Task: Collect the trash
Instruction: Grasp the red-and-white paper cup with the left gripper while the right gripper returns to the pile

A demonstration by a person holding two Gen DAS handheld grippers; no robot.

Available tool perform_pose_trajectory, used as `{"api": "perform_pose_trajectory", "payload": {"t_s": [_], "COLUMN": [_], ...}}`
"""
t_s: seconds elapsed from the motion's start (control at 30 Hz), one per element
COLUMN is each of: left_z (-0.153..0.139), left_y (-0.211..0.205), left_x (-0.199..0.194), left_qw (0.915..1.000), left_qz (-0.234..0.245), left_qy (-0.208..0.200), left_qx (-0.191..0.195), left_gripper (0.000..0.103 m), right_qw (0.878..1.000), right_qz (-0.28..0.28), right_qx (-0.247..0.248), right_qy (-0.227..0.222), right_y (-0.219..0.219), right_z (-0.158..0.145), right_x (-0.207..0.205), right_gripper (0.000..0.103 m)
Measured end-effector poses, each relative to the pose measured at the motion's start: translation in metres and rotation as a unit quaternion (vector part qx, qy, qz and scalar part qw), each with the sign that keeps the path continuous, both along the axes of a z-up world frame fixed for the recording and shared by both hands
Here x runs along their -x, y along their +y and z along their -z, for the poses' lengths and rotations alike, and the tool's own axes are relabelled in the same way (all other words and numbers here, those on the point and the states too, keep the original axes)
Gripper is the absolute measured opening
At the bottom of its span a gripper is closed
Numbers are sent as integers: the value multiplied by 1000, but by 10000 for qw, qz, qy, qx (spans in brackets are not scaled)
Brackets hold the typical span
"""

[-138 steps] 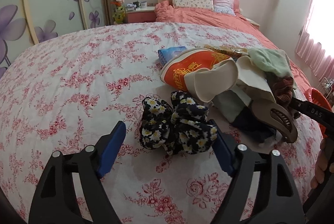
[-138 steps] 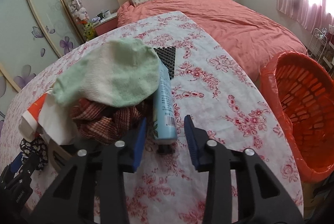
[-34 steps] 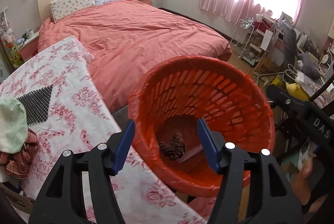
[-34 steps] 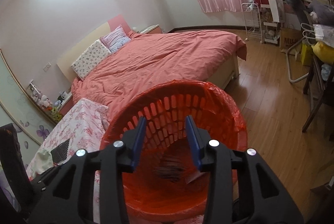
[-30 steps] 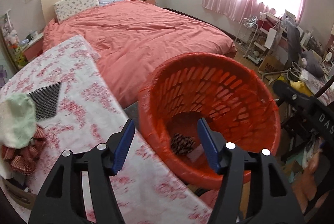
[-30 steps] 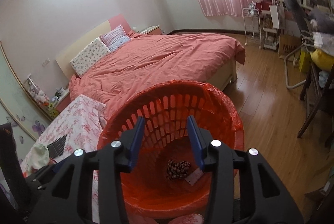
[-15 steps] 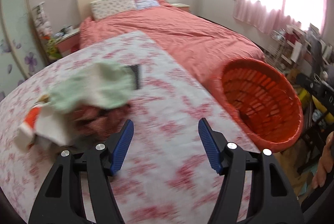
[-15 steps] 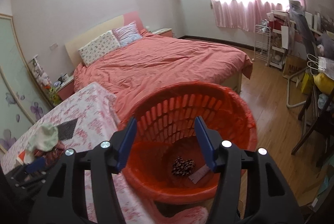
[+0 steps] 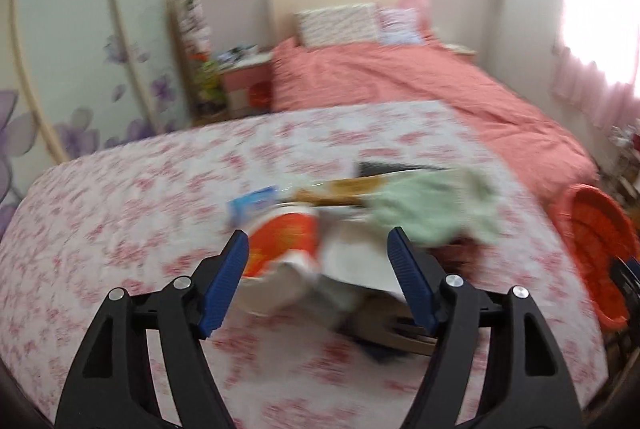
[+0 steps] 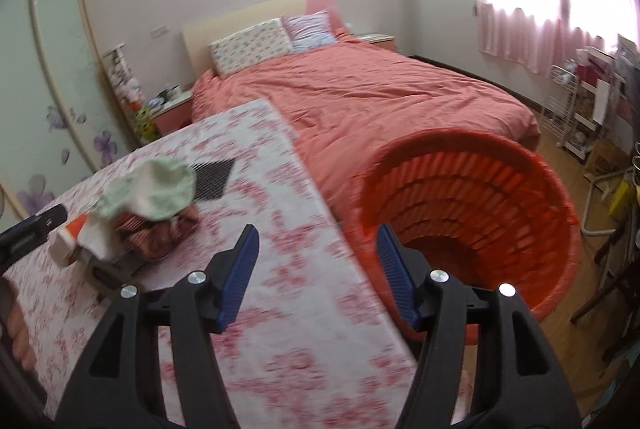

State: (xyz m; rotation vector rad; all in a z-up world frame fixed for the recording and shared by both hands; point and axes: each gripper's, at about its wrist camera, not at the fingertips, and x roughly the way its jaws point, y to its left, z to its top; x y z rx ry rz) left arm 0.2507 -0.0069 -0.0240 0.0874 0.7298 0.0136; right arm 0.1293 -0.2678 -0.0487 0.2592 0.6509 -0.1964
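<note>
A pile of trash lies on the floral table (image 9: 120,213): an orange-and-white bag (image 9: 284,241), a pale green cloth (image 9: 432,205), a blue packet (image 9: 256,203) and a tan sandal (image 9: 396,329). My left gripper (image 9: 320,257) is open and empty, just in front of the pile. My right gripper (image 10: 316,257) is open and empty above the table's right edge, beside the orange basket (image 10: 480,213). The pile shows in the right wrist view too, with the green cloth (image 10: 156,193) on top. The left view is blurred.
The orange basket (image 9: 592,249) stands on the floor off the table's right end. A black mesh mat (image 10: 212,177) lies behind the pile. A bed with a salmon cover (image 10: 380,89) is beyond. Shelves and clutter (image 10: 592,101) stand at the right wall.
My left gripper has swung left from the basket back to the pile on the table. My right gripper has turned left and opened wider, with the basket now at its right.
</note>
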Motion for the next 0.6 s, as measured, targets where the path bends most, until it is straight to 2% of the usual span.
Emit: {"api": "perform_pose_trajectory", "payload": {"t_s": [0.13, 0.27, 0.43, 0.6], "left_z": [24, 44, 58, 63], "left_y": [23, 43, 56, 70], "left_x": [-30, -34, -24, -27], "left_qw": [9983, 9958, 9943, 9939], "left_qz": [-344, -416, -442, -475], "left_qy": [465, 785, 911, 861], "left_qx": [91, 240, 343, 497], "left_gripper": [71, 72, 72, 72], "right_qw": [9997, 9987, 9979, 9976], "right_qz": [-225, -429, -531, -581], "right_qx": [33, 118, 147, 153], "right_qy": [120, 231, 329, 357], "right_y": [25, 45, 54, 62], "right_z": [7, 14, 22, 25], "right_x": [-8, -14, -19, -26], "right_gripper": [60, 60, 60, 60]}}
